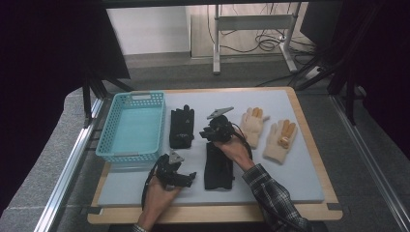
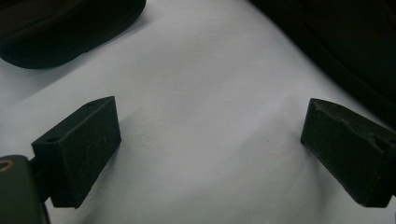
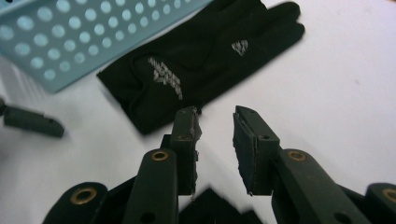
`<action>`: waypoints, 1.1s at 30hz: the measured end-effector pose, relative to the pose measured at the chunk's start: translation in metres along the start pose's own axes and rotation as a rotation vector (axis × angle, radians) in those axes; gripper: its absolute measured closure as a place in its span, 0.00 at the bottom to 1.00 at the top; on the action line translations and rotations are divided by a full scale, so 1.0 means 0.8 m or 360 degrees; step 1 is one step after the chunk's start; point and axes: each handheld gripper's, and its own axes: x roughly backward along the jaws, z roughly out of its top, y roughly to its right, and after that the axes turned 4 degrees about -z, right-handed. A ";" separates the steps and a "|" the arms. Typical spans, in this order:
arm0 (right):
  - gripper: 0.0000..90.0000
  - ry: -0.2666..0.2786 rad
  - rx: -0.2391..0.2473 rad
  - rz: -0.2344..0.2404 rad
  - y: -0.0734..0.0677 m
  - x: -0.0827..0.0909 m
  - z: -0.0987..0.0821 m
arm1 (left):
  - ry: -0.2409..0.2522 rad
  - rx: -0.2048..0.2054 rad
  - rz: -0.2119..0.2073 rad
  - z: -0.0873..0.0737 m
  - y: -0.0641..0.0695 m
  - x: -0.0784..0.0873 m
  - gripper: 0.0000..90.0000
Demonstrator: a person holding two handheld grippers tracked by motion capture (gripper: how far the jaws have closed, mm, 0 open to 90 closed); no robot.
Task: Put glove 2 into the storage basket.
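**Black gloves on mat, both grippers empty**

The right gripper (image 1: 207, 133) is held between the two black gloves, jaws a narrow gap apart with nothing between them. The far black glove (image 3: 205, 60) lies flat just right of the blue basket (image 1: 131, 126); the near black glove (image 1: 218, 169) lies under the right hand. The left gripper (image 1: 192, 178) is rested on the grey mat (image 2: 205, 93) near the front edge, jaws wide and empty. Two cream gloves (image 1: 267, 133) are seen at right.

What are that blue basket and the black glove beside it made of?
The basket looks like moulded plastic: smooth, light blue walls pierced with even round holes. The black glove seems a thin, matte synthetic fabric with printed silver marks; the exact fibre can't be told.
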 end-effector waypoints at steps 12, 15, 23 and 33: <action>0.54 -0.0010 -0.0005 -0.0008 -0.003 -0.065 0.037 | 0.0003 0.0004 -0.0002 0.000 0.000 0.000 0.06; 0.45 -0.0004 -0.0018 -0.0017 -0.002 -0.082 0.041 | 0.0003 0.0004 -0.0002 0.000 0.000 0.000 0.06; 0.34 -0.0063 0.0020 -0.0090 -0.001 -0.125 0.050 | 0.0002 0.0005 -0.0002 0.000 0.000 0.000 0.06; 0.83 -0.0118 0.0046 -0.0136 -0.014 -0.127 0.049 | 0.0002 0.0005 -0.0003 0.000 0.000 0.000 0.06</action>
